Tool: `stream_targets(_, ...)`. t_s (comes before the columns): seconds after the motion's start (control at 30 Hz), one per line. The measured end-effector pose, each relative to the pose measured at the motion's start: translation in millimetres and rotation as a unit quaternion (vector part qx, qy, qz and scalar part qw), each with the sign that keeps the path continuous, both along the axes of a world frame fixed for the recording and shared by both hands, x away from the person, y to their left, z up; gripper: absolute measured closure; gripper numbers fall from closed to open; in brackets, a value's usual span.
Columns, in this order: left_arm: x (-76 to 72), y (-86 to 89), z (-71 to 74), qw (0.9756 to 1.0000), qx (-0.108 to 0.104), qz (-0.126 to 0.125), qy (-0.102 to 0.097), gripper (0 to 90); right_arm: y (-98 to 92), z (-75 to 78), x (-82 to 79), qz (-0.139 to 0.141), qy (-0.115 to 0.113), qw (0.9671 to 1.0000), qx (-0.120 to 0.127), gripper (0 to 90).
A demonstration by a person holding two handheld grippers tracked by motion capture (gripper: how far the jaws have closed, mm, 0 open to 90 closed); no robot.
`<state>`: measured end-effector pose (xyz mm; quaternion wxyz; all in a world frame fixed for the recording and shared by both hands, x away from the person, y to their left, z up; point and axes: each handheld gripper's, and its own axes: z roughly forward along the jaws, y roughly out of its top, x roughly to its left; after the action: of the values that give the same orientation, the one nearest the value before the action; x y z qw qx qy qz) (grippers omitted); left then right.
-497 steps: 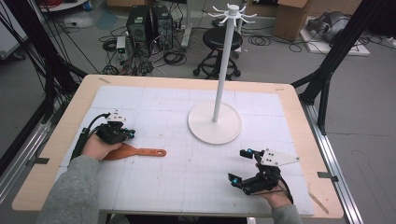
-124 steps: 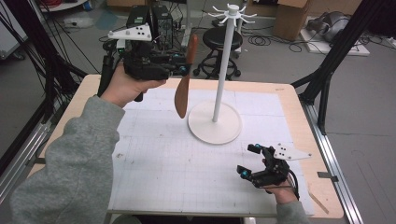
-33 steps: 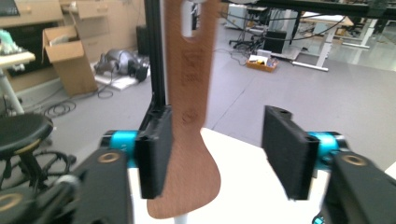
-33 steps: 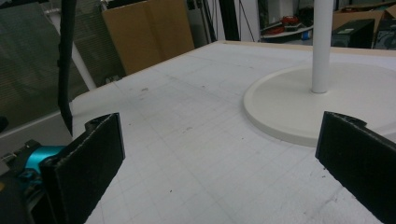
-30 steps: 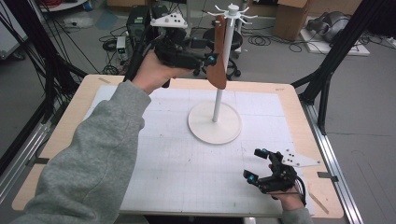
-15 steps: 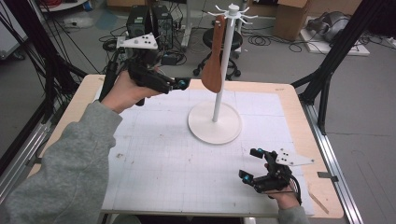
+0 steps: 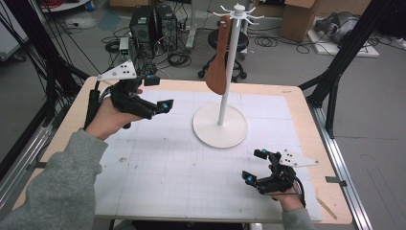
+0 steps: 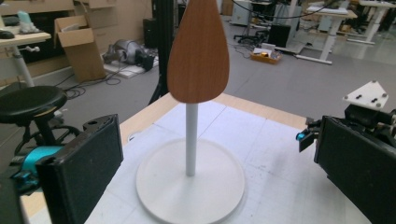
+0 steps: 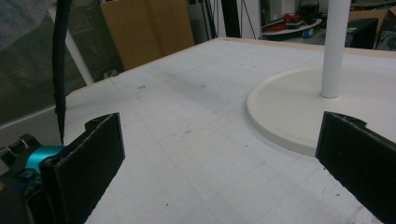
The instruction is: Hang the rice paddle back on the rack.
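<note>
Partly cropped: hanging spatula (image 8: 198,51) handle.

Stand at the middle-back of the tabletop, a gripper to either side of it.

The stand (image 7: 220,125) rests on the tabletop (image 7: 167,163) a little behind centre, its post upright on a round base; the spatula (image 7: 218,62) hangs from a hook at the post's top, on the left of the post, well above the base. The left gripper (image 7: 154,94) is held above the tabletop's back-left part, left of the stand and apart from it — its jaws point toward the post. The right gripper (image 7: 253,166) sits low at the front right, before the base and near it — nothing lies between either pair of jaws.
</note>
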<state>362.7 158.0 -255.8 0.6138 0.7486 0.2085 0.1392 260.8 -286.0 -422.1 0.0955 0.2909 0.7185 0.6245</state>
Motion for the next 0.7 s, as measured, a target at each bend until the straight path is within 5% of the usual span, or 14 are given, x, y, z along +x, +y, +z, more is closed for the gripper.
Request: stream_targets(0.7,-38.5,70.9,-48.6,0.9975,-0.015,0.070,0.005,1.7,-3.0,0.9,4.5,-0.022,-0.006,0.9997,0.009,0.0)
